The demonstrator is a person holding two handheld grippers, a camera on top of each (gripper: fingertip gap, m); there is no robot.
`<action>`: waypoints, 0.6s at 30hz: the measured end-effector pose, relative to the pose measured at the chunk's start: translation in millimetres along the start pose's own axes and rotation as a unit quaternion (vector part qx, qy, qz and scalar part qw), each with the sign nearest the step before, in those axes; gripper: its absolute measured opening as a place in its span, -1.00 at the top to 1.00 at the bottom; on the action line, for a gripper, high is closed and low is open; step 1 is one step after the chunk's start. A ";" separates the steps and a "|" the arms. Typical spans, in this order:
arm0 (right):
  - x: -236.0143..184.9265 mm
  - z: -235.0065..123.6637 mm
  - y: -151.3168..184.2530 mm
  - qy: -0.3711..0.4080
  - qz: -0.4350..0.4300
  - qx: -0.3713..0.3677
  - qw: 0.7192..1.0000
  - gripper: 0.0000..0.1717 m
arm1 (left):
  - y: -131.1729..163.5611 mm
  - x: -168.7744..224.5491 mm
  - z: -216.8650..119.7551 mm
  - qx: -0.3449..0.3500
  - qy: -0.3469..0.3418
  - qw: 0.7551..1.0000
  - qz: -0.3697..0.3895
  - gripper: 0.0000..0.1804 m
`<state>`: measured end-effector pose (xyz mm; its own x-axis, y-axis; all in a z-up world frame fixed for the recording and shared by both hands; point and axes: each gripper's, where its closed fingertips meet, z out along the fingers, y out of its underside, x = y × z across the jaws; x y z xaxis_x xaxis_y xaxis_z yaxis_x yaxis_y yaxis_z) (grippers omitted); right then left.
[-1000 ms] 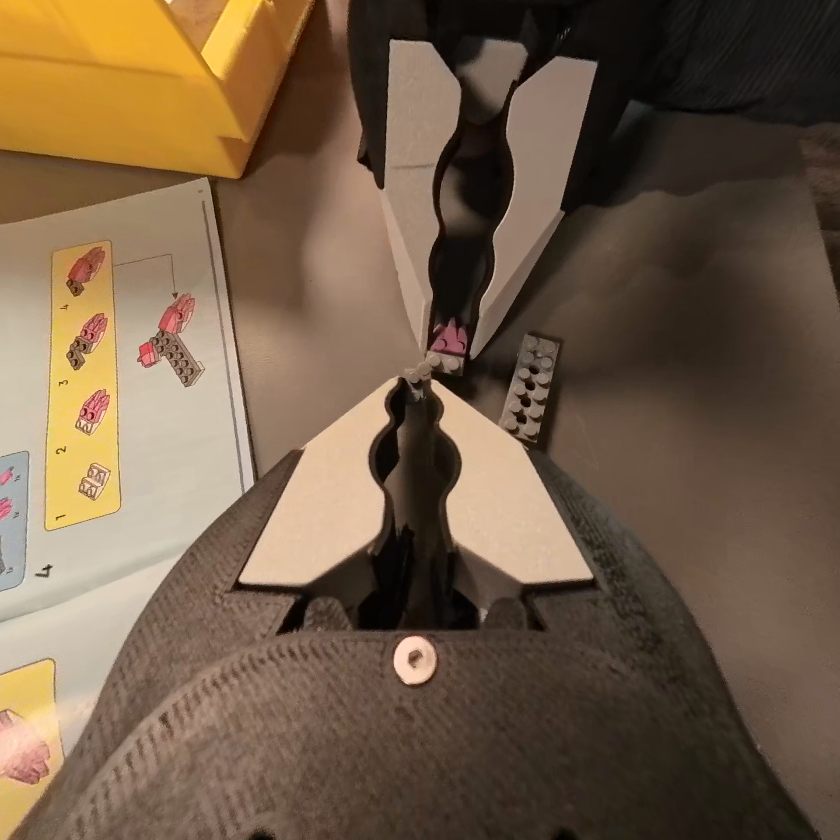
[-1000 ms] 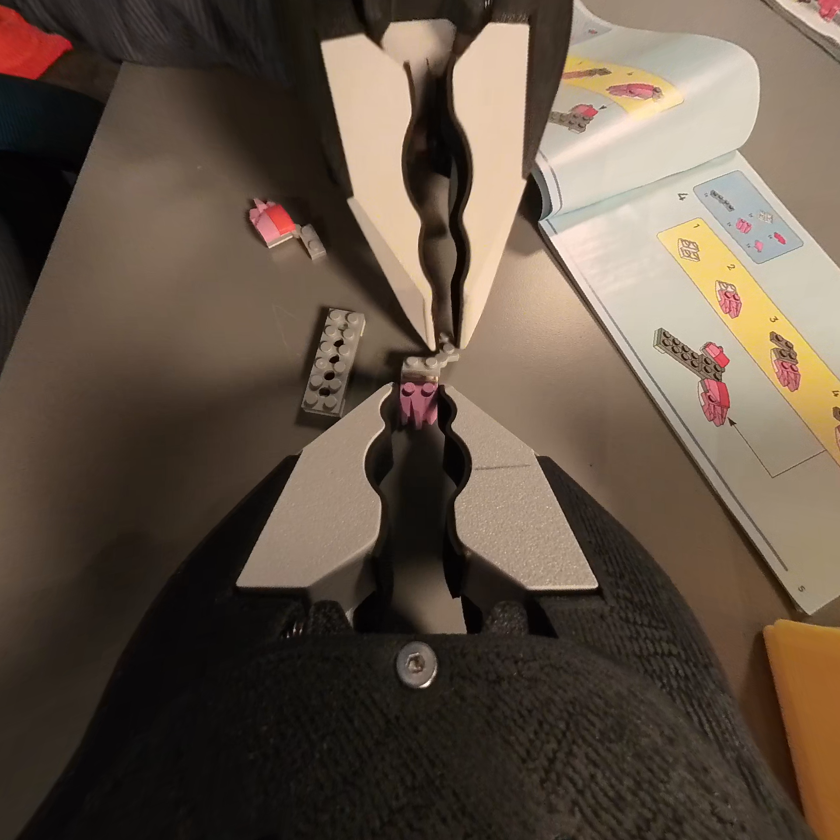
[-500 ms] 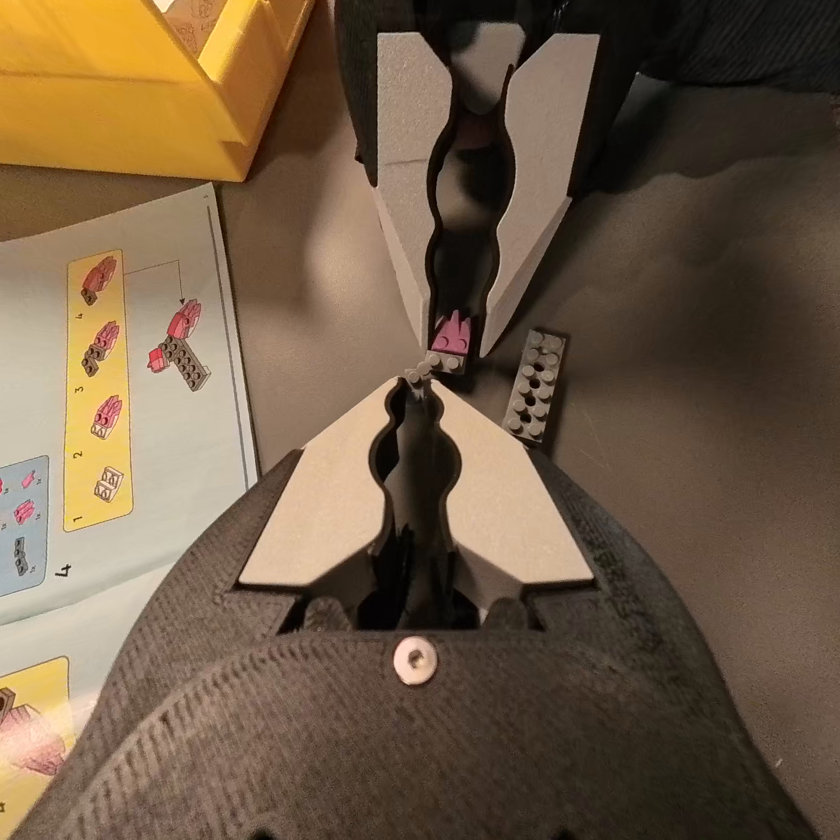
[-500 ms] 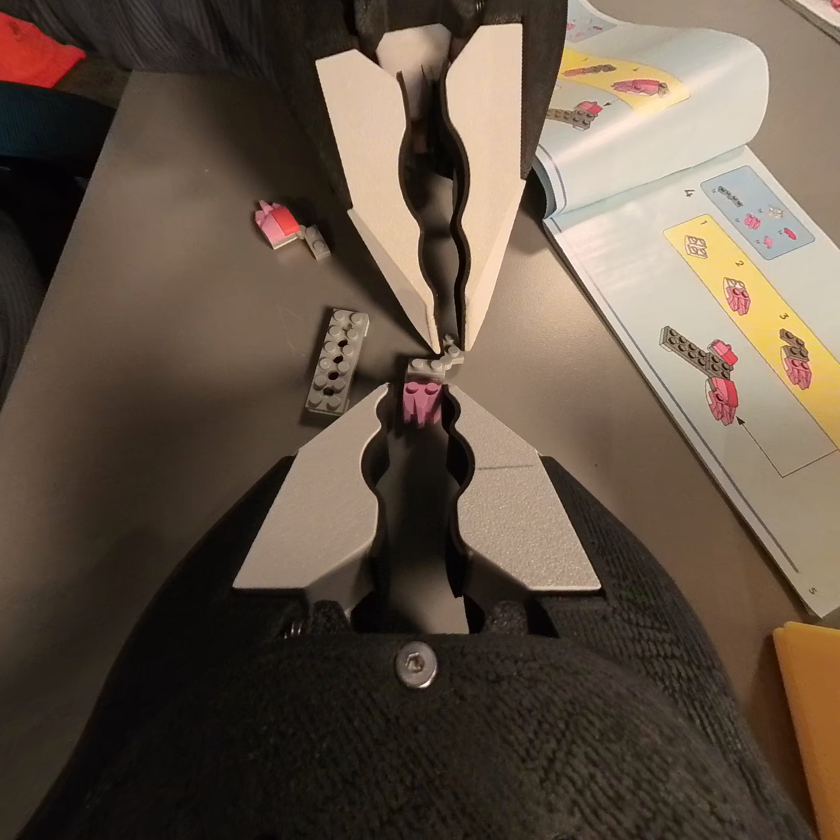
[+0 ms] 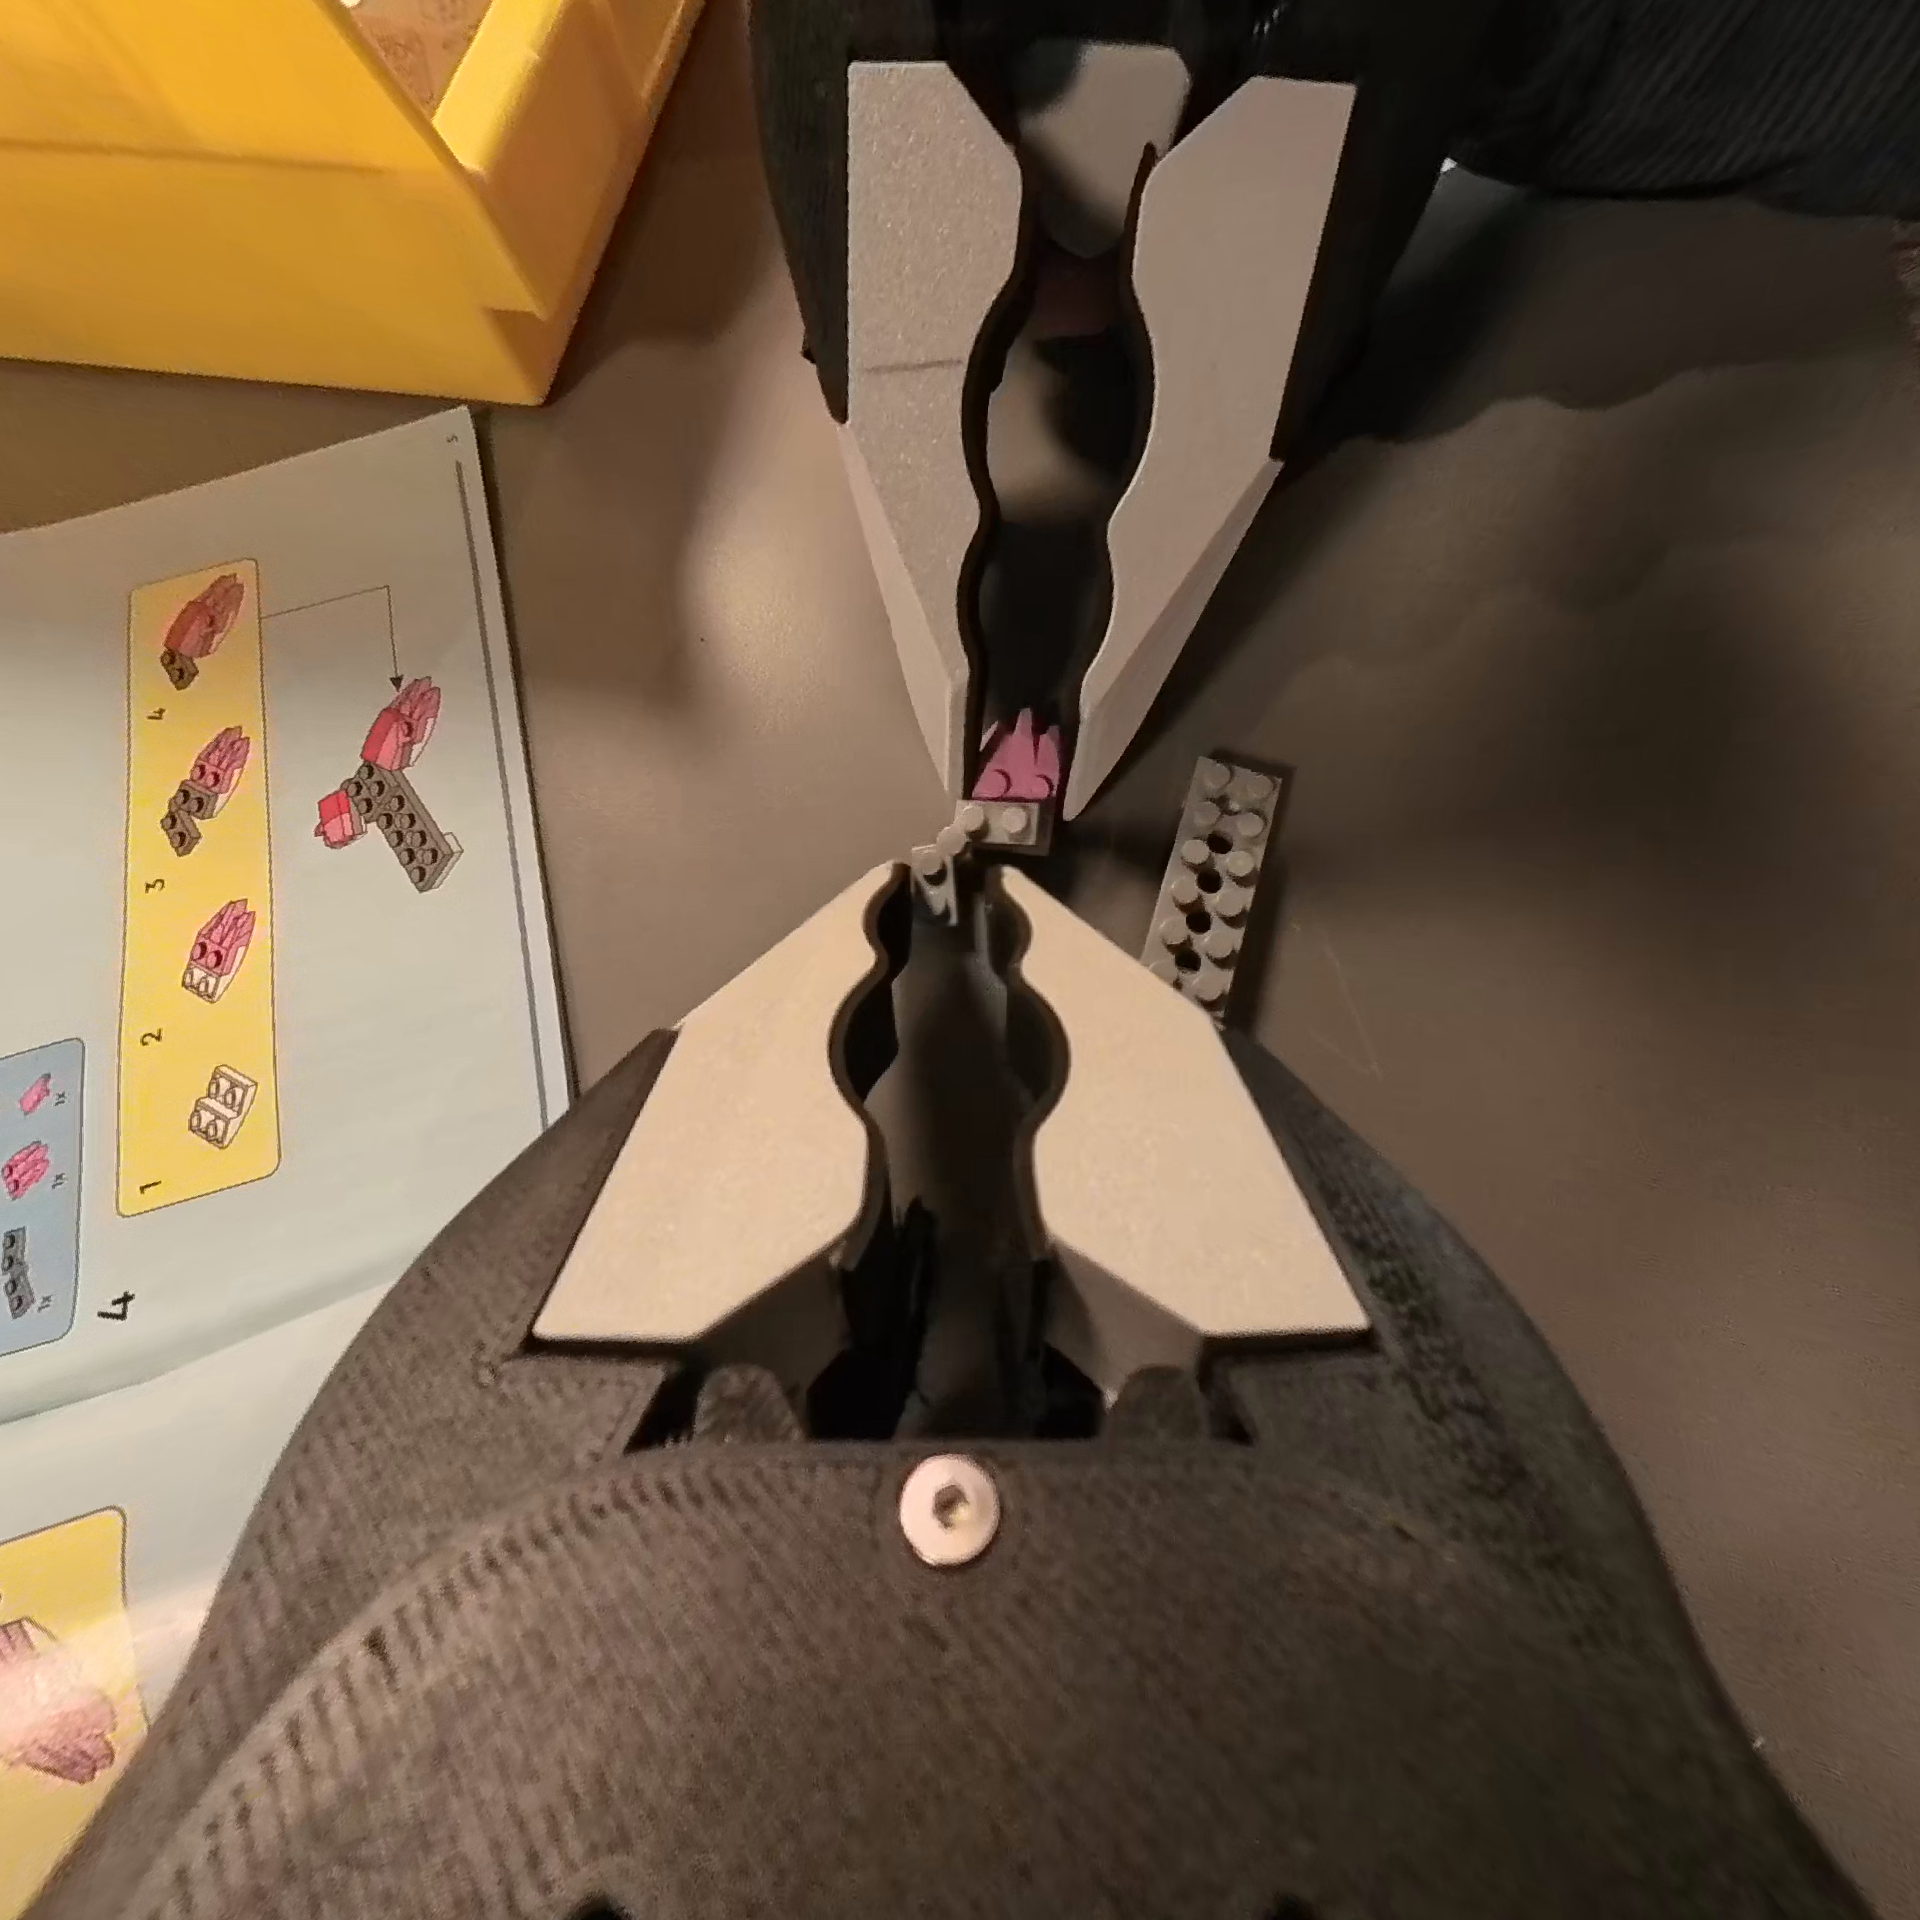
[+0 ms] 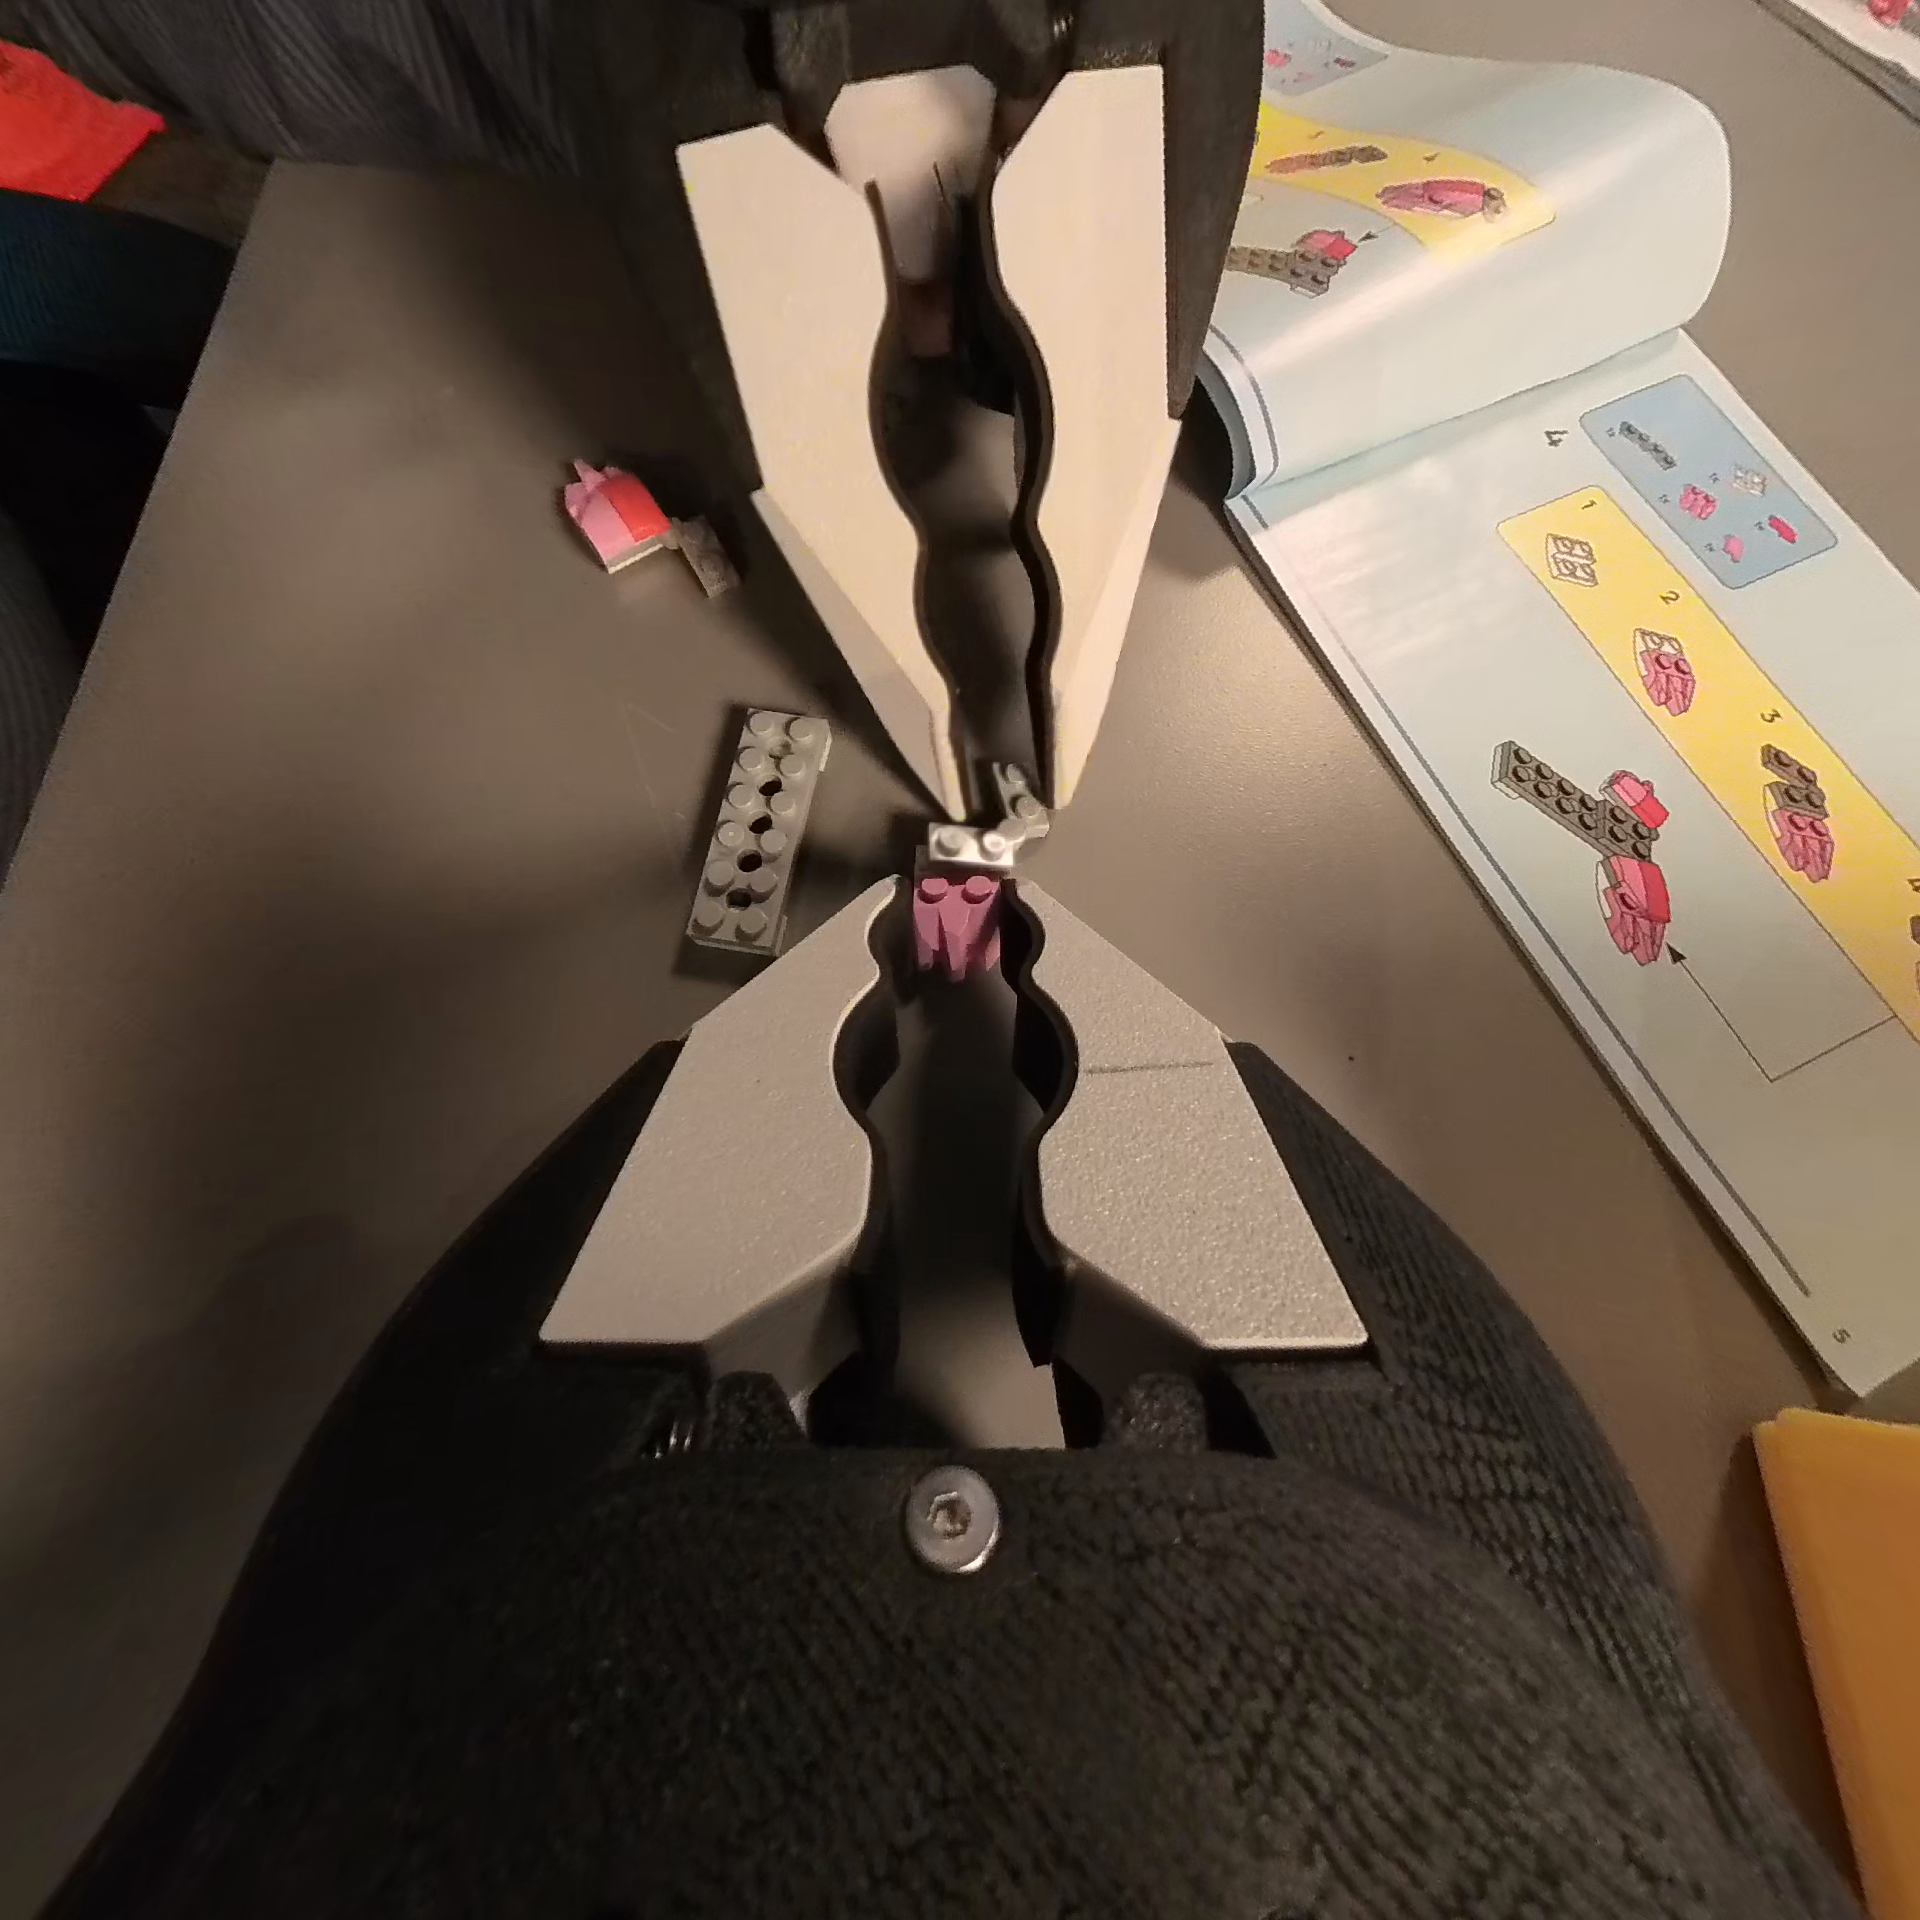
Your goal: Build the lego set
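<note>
Lying beside both tongs, an instruction booklet [image 6: 1558,790] (numbered build steps).

The yellow bin [image 5: 260,187] at 11 o'clock is cut by the top edge, its contents blurred. The instruction booklet [image 6: 1558,727] runs off at 3 o'clock. The grey plate's [image 5: 1210,883] near end hides behind a finger.

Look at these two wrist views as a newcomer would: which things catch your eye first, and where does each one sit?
First come the two claws meeting tip to tip at the centre: the right claw grips a pink brick piece capped by a small grey plate, while the left claw has a thin grey plate between its tips. Next, the open instruction booklet beside them, and a long grey studded plate lying on the table.
</note>
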<state>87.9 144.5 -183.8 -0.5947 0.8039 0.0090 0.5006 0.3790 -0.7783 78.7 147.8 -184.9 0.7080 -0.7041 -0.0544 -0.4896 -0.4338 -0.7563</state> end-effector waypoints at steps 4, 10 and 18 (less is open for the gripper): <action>-0.4 0.5 -0.4 0.000 -0.001 0.000 1.000 0.83 | -0.4 2.1 -0.1 0.001 0.006 1.000 0.003 0.81; -0.4 0.5 -0.3 -0.002 0.000 0.000 1.000 0.83 | -7.9 16.9 -4.2 0.027 0.040 0.998 0.041 0.58; -0.1 0.6 -0.1 -0.002 -0.001 0.000 1.000 0.84 | -11.6 29.4 -3.2 0.039 0.034 0.992 0.115 0.67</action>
<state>87.5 144.1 -184.1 -0.5984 0.8012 0.0072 0.4998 0.3803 -0.7781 103.5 130.3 -175.7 0.5448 -0.8171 -0.1888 -0.5909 -0.2143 -0.7778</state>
